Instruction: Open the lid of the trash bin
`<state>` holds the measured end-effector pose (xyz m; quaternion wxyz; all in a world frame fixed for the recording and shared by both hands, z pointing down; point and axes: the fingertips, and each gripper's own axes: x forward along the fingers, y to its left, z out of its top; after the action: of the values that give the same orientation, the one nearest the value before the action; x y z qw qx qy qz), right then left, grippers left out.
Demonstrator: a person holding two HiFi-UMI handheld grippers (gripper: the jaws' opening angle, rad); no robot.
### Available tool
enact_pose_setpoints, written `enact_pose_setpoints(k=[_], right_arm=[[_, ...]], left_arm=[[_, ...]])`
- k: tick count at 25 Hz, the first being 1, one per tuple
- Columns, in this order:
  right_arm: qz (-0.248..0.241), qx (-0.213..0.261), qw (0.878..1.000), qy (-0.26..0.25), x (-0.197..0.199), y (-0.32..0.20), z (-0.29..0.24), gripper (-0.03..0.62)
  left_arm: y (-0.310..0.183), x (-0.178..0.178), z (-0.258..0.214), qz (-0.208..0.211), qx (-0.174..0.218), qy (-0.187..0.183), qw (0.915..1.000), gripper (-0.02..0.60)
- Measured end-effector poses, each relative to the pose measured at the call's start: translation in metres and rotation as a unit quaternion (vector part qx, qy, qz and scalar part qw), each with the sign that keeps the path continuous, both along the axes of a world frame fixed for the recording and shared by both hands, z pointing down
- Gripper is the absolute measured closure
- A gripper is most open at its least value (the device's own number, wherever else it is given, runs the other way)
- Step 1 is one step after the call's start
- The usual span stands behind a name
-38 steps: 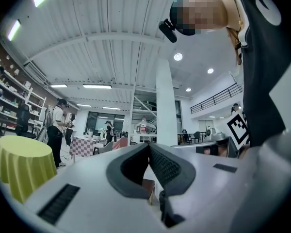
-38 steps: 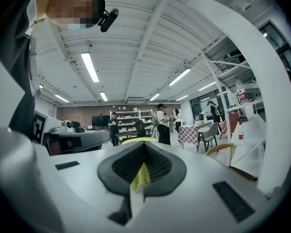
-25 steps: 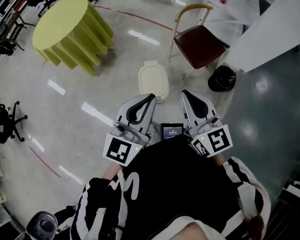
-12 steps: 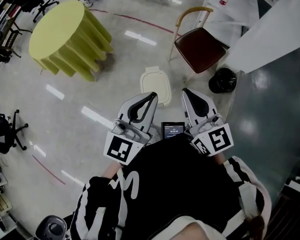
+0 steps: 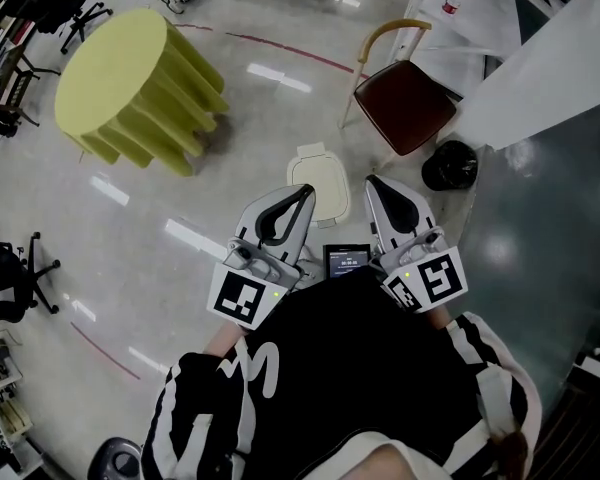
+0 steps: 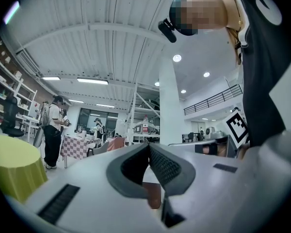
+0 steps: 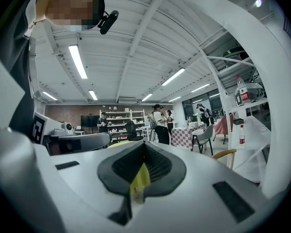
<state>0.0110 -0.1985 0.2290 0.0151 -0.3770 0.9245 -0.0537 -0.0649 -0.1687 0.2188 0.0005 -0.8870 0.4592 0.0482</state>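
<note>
A cream trash bin (image 5: pixel 319 180) with its lid down stands on the floor ahead of me, between and beyond the two gripper tips in the head view. My left gripper (image 5: pixel 302 196) is held close to my chest, jaws shut, nothing between them. My right gripper (image 5: pixel 373 185) sits beside it, also shut and empty. Both point forward and upward; the left gripper (image 6: pixel 149 147) and right gripper (image 7: pixel 144 145) views show the ceiling and far room, not the bin.
A round table with a yellow-green cloth (image 5: pixel 130 83) stands at the left. A dark red chair (image 5: pixel 404 90) and a black bag (image 5: pixel 449 165) are to the right of the bin, next to a white draped table (image 5: pixel 540 58). People stand far off (image 7: pixel 160 123).
The bin has drawn slightly lower and to the right in the head view, so I have stepped closer to it. Both grippers hold the same pose.
</note>
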Motion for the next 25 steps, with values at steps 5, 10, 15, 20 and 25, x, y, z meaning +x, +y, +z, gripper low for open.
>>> enact_pose_setpoints(k=[5, 10, 15, 20, 25], right_arm=[[0.010, -0.004, 1.000, 0.000, -0.010, -0.019, 0.002, 0.591], [0.021, -0.002, 1.000, 0.000, -0.018, -0.033, 0.001, 0.591], [0.030, 0.000, 1.000, 0.000, -0.025, -0.044, 0.001, 0.589], [0.035, -0.004, 0.999, 0.001, -0.028, -0.048, 0.002, 0.590], [0.033, -0.006, 0.999, 0.002, -0.026, -0.049, 0.002, 0.589]], left_arm=[[-0.018, -0.011, 0.001, 0.008, -0.001, -0.003, 1.0000, 0.574], [-0.032, -0.022, 0.003, 0.017, -0.003, -0.003, 0.9999, 0.574], [-0.042, -0.031, 0.005, 0.023, -0.006, -0.002, 0.9997, 0.574], [-0.046, -0.034, 0.007, 0.028, -0.009, 0.001, 0.9996, 0.574], [-0.049, -0.031, 0.006, 0.027, -0.010, 0.003, 0.9996, 0.574]])
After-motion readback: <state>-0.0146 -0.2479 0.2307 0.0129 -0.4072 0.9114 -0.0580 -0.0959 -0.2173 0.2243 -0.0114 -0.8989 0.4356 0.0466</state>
